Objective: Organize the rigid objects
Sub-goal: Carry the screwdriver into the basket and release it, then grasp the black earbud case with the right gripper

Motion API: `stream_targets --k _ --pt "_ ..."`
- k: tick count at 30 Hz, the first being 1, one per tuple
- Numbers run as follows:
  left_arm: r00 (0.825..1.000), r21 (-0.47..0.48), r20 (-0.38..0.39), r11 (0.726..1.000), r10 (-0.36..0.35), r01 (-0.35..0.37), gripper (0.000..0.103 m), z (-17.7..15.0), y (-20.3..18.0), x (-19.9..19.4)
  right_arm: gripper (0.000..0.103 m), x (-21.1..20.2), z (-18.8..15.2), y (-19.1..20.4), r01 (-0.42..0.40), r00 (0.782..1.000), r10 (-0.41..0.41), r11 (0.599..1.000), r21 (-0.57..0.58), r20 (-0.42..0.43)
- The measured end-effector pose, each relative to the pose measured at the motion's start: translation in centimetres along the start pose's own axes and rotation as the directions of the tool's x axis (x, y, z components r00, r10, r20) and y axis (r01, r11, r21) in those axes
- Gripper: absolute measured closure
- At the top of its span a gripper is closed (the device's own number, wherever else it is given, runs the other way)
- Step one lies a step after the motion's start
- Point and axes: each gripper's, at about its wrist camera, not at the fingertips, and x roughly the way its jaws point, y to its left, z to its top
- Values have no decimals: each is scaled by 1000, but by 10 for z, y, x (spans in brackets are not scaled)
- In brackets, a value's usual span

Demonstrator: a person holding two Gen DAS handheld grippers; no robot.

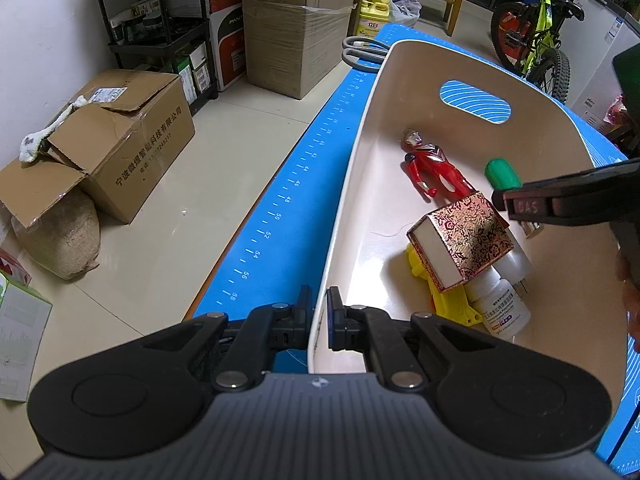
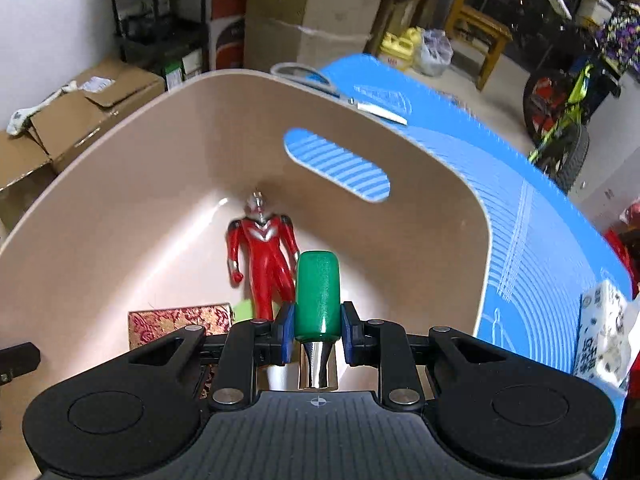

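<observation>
Basin [image 1: 360, 184]: smooth cream plastic, slight sheen. Figure [image 2: 262, 258]: glossy red plastic. Tool handle [image 2: 318, 294]: glossy green, chrome metal shank. Box [image 1: 466, 242]: shiny patterned foil paper.

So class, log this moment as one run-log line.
left hand-held gripper: shut on basket rim | right hand-held gripper: shut on green-handled tool, above basket

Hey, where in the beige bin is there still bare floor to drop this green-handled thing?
Inside the bin, bare floor runs along the left wall beside the red figure, and again between the figure and the handle-slot wall. The near right corner is crowded: patterned box, yellow toy and white bottle pile together there.
</observation>
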Motion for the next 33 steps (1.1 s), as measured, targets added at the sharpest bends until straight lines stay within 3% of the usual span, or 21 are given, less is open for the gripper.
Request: stream_targets --k 8,9,10,14,22,33 --pt "1000 0 0 1000 1 -1 94 0 0 0 70 14 -2 5 -14 997 13 1000 -19 -70" --pt "1000 1 0 1000 2 -2 94 0 0 0 69 15 -2 4 -14 997 13 1000 -15 -77" --pt "1000 1 0 1000 1 -1 94 0 0 0 60 15 -2 4 -12 996 11 1000 -17 -84" --pt "1000 0 0 1000 1 -1 94 0 0 0 53 11 -3 3 -19 997 17 1000 -24 -74" --pt "1000 0 0 1000 1 -1 94 0 0 0 34 -25 -7 -3 -34 998 35 999 -21 51" --pt "1000 1 0 1000 4 -4 94 0 0 0 33 -94 -19 -69 -8 977 -22 990 141 213"
